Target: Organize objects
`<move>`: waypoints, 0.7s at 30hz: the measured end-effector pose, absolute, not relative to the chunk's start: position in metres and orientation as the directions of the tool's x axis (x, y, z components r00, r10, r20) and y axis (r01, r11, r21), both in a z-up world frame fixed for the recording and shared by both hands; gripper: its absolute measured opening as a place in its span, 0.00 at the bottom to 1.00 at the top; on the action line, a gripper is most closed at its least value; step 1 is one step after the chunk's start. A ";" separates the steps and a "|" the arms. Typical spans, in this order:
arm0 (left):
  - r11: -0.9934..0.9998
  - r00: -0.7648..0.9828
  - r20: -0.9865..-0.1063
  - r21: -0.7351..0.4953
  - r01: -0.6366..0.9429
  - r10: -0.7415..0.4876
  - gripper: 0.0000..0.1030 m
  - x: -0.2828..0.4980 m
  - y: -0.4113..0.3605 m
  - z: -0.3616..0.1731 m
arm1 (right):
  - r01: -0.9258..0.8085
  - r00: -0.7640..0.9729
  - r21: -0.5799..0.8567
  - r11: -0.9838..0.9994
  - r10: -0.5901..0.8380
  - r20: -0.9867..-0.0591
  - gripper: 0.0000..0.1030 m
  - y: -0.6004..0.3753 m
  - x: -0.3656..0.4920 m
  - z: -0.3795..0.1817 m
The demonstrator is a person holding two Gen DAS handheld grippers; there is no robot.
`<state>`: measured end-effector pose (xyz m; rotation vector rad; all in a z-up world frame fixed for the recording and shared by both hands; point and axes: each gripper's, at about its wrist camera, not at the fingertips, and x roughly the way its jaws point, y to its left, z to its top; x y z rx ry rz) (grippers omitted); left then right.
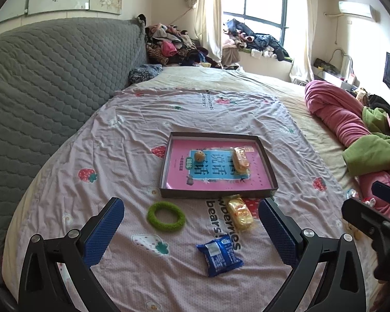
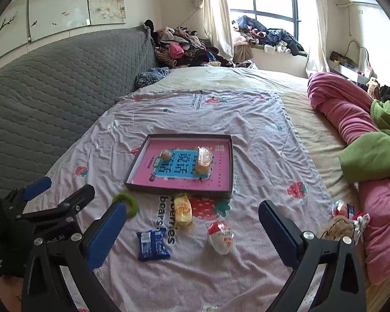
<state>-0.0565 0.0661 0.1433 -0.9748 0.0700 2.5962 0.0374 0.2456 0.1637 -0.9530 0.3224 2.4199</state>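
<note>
A dark shallow box (image 1: 269, 166) (image 2: 231, 166) with a pink book cover inside lies on the bed. In it sit a wrapped cake (image 1: 240, 158) (image 2: 204, 160) and a small orange ball (image 1: 199, 155) (image 2: 166, 154). In front of the box lie a green ring (image 1: 166, 215) (image 2: 128, 202), a yellow snack pack (image 1: 240, 212) (image 2: 183, 209) and a blue packet (image 1: 219, 254) (image 2: 152, 244). A red-and-white egg toy (image 2: 221, 236) lies further right. My left gripper (image 1: 191, 230) hovers open over the ring and packets. My right gripper (image 2: 192, 230) is open above the blue packet and egg.
The bed carries a lilac strawberry sheet (image 1: 132, 140). A grey quilted headboard (image 1: 44, 83) runs along the left. Pink and green bedding (image 2: 361, 140) is bunched at the right, with small toys (image 2: 345, 218) beside it. Clothes (image 1: 174, 46) are piled at the far end.
</note>
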 end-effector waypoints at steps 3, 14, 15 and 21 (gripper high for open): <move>-0.931 -0.694 -0.645 -0.079 -0.356 0.320 1.00 -0.050 0.063 0.142 | -0.541 -0.617 0.031 -0.840 0.372 -0.693 0.99 0.242 0.043 0.161; -0.931 -0.682 -0.660 -0.078 -0.356 0.315 1.00 -0.032 0.050 0.133 | -0.544 -0.594 0.024 -0.839 0.365 -0.717 0.99 0.228 0.056 0.149; -0.931 -0.682 -0.660 -0.076 -0.357 0.315 1.00 -0.030 0.049 0.133 | -0.543 -0.592 0.021 -0.839 0.365 -0.718 0.99 0.226 0.057 0.148; -0.930 -0.673 -0.669 -0.077 -0.360 0.316 1.00 -0.021 0.048 0.126 | -0.542 -0.585 0.009 -0.840 0.369 -0.723 0.99 0.218 0.061 0.145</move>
